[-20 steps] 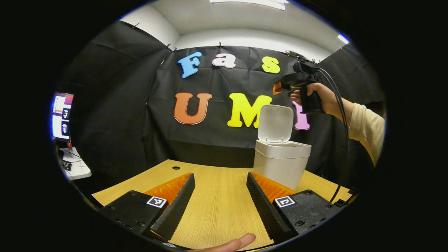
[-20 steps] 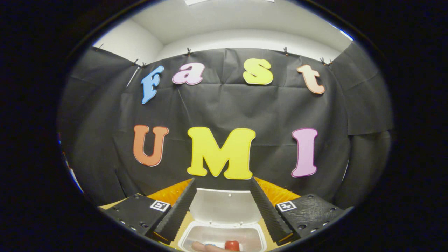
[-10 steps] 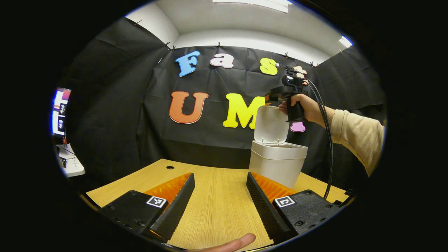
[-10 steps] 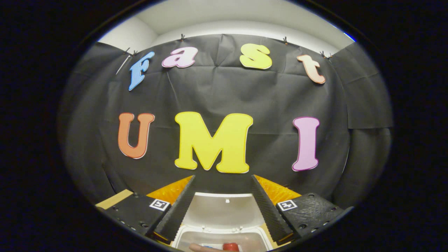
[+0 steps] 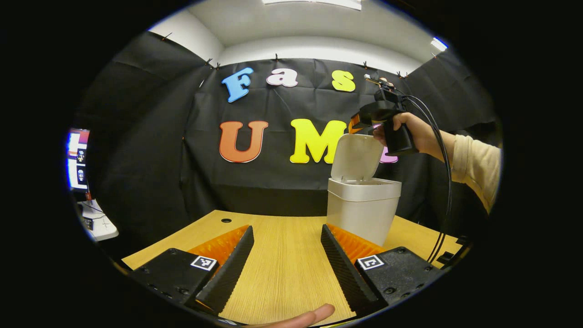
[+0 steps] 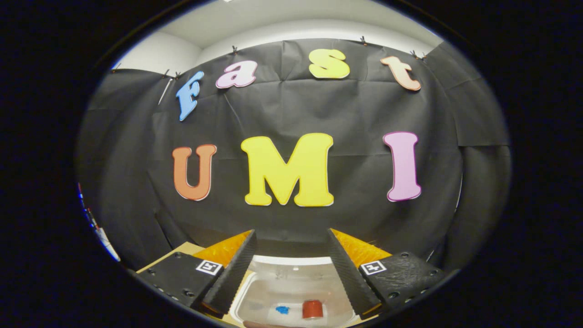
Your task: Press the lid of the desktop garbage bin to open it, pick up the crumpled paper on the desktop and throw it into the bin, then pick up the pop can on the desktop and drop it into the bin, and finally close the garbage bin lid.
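Wooden table with a white bin on it

The light wood-grain table (image 5: 282,269) carries the white garbage bin (image 5: 362,214), which stands upright toward its far right side with the lid (image 5: 355,157) raised. A small round hole (image 5: 226,220) sits near the table's far left edge.

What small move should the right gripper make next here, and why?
Probably bring the right gripper down and forward against the raised lid to tip it shut. The gripper is open and empty at the lid's top edge, the pop can already lies inside the garbage bin, and no paper or can is seen on the desk, so closing looks like the step left.
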Tool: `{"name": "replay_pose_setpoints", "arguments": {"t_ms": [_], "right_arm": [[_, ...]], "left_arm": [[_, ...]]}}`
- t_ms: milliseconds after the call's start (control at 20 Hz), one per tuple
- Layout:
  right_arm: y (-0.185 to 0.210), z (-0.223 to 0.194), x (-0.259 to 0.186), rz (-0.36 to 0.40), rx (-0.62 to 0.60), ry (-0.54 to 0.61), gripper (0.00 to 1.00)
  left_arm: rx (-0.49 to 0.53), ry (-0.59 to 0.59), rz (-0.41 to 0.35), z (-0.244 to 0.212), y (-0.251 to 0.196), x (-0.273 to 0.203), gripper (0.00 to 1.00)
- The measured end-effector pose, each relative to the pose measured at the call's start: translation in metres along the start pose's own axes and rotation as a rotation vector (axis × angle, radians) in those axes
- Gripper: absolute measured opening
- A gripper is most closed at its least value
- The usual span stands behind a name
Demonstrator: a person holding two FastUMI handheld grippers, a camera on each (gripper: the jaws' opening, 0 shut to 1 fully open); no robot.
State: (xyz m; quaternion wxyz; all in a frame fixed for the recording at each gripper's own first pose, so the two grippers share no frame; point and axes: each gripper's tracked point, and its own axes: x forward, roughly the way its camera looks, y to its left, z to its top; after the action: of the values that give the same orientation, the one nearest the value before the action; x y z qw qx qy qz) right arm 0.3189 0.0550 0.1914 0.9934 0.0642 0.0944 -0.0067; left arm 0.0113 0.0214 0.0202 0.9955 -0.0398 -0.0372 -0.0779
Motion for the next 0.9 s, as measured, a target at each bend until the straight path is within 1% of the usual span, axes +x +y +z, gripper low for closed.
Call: {"name": "replay_pose_setpoints", "arguments": {"t_ms": [50, 150, 250, 300, 400, 450, 500, 600, 700, 900], "right_arm": [[-0.005, -0.013, -0.002, -0.008, -0.012, 0.04, 0.94], [-0.011, -0.033, -0.006, -0.009, -0.012, 0.088, 0.98], [-0.013, -0.048, -0.009, 0.018, 0.025, 0.126, 0.98], [-0.014, -0.057, -0.011, 0.026, 0.029, 0.147, 0.95], [-0.018, -0.071, -0.012, 0.035, 0.012, 0.167, 0.95], [-0.018, -0.077, -0.011, 0.04, 0.003, 0.181, 0.94], [-0.019, -0.086, -0.009, 0.045, 0.001, 0.2, 0.95], [-0.02, -0.102, -0.012, 0.061, 0.014, 0.245, 0.95], [-0.02, -0.11, -0.013, 0.066, 0.028, 0.258, 0.94], [-0.02, -0.126, -0.018, 0.062, -0.016, 0.288, 0.95]], "left_arm": [[0.001, 0.002, -0.007, -0.001, -0.004, 0.002, 0.96], [-0.005, 0.02, -0.028, -0.005, -0.009, 0.003, 0.96], [-0.007, 0.034, -0.029, -0.01, -0.01, 0.006, 0.96], [-0.007, 0.038, -0.024, -0.011, -0.008, 0.006, 0.96], [-0.003, 0.053, -0.012, -0.017, -0.006, 0.008, 0.96], [0.004, 0.057, -0.007, -0.019, -0.005, 0.009, 0.96], [0.01, 0.061, 0.003, -0.019, -0.003, 0.009, 0.96], [0.019, 0.052, 0.017, -0.016, -0.002, 0.009, 0.96], [0.037, 0.05, 0.026, -0.016, -0.001, 0.009, 0.96], [0.045, 0.047, 0.024, -0.016, -0.001, 0.009, 0.96]]}}
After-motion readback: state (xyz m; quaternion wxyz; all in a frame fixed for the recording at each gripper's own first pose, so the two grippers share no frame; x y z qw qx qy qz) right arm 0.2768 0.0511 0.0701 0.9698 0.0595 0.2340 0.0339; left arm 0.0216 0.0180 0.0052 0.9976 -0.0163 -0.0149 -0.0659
